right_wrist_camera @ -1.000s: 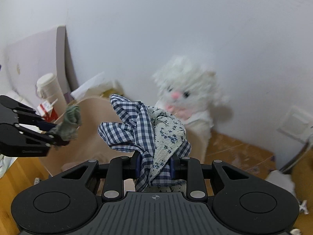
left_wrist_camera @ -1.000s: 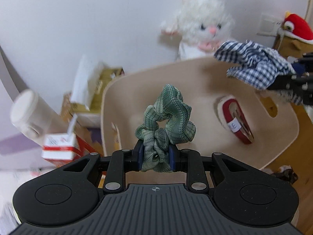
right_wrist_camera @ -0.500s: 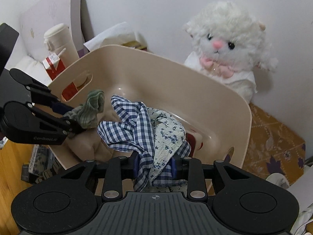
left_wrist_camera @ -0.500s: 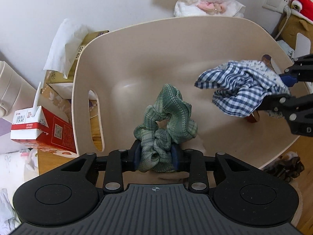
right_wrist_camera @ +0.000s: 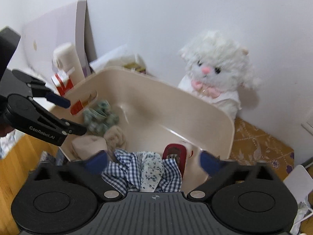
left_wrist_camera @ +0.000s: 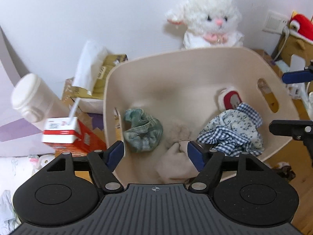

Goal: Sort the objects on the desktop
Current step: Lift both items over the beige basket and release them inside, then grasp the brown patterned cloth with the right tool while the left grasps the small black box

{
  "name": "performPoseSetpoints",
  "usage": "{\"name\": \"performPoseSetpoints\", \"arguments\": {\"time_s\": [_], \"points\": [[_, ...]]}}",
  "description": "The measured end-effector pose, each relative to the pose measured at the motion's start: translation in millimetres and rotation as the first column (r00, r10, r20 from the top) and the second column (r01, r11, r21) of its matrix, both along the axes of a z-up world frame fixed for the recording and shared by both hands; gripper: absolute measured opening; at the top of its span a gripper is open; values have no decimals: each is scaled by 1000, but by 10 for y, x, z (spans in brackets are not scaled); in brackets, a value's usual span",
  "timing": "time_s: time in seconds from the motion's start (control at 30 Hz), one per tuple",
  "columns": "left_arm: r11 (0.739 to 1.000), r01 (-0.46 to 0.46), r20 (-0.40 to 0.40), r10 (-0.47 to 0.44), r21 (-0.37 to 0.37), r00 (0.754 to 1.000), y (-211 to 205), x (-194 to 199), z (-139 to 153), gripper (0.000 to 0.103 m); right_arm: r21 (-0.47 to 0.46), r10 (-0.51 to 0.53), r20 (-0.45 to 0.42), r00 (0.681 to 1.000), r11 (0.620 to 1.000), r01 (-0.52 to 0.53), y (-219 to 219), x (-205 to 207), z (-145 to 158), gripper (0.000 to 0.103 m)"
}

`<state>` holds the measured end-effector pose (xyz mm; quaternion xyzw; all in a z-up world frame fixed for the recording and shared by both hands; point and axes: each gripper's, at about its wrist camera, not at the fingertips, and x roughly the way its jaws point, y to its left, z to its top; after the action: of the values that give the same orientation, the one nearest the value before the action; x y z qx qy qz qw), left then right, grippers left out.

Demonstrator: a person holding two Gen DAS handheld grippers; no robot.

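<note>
Both grippers hang spread wide and empty over the beige basket (left_wrist_camera: 195, 58). The green scrunchie (left_wrist_camera: 142, 132) lies at eleven o'clock from the left gripper (left_wrist_camera: 155, 153). The checked scrunchie (right_wrist_camera: 144, 171) sits directly beneath the right gripper (right_wrist_camera: 152, 161).

Landmark: beige bin (right_wrist_camera: 225, 125), tilted, open side facing the camera.
Right claw (right_wrist_camera: 154, 161): at the bin's near rim, blue fingers (right_wrist_camera: 210, 163) spread wide, gripping nothing.
Checked scrunchie (right_wrist_camera: 142, 173): loose in the bin's near edge, between the right claw's fingers.
Red clip (right_wrist_camera: 176, 154): in the bin, touching the checked scrunchie's right side.
Green scrunchie (right_wrist_camera: 100, 117): in the bin's left part, against the wall.
Beige cloth (right_wrist_camera: 111, 137): in the bin, just nearer than the green scrunchie.
Left claw (right_wrist_camera: 75, 115): at the bin's left rim, fingers apart, empty.
Plush lamb (right_wrist_camera: 213, 74): behind the bin, against the wall.
Carton (right_wrist_camera: 62, 82): left of the bin, beside a white bottle (right_wrist_camera: 67, 58).
</note>
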<state>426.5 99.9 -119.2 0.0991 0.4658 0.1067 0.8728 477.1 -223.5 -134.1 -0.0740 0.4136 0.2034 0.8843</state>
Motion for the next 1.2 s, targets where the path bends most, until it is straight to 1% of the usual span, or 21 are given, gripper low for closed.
{"name": "performPoseSetpoints", "arguments": {"time_s": [0.07,0.1,0.13,0.27,0.43,0.57,0.7,0.87,1.0,1.07,1.2], "points": [[1000,12,22,-12,7,1000,-1,-91,99,77,25,-8,16,1000,1000,8,-54,-77,83,103],[1000,16,28,-16,13,999,4,-129,145,80,28,-15,25,1000,1000,14,-83,-121,124,103],[1000,18,38,-19,23,999,4,-177,186,81,30,-21,35,999,999,20,-107,-160,157,103],[1000,8,56,-9,28,998,44,-379,305,82,43,-42,67,997,998,39,-201,-332,282,103],[1000,-22,47,21,16,999,102,-601,289,83,31,-42,83,996,999,39,-268,-537,312,103],[998,-63,15,62,13,998,151,-800,176,83,1,-32,61,998,999,32,-313,-697,226,103],[994,-110,-38,109,-21,993,221,-1008,3,83,-14,-51,19,999,999,51,-386,-835,78,103],[986,-163,-112,159,-25,981,295,-1204,-248,83,-28,-74,-39,996,997,73,-465,-963,-155,103],[979,-201,-157,195,-27,968,315,-1305,-397,83,-7,-102,-89,991,995,102,-528,-1019,-317,103],[975,-218,-173,209,-35,963,329,-1342,-468,83,-12,-107,-112,988,994,106,-537,-1037,-394,103],[965,-258,-192,246,-42,950,348,-1392,-591,83,-34,-85,-139,987,996,81,-523,-1049,-504,103]]}}
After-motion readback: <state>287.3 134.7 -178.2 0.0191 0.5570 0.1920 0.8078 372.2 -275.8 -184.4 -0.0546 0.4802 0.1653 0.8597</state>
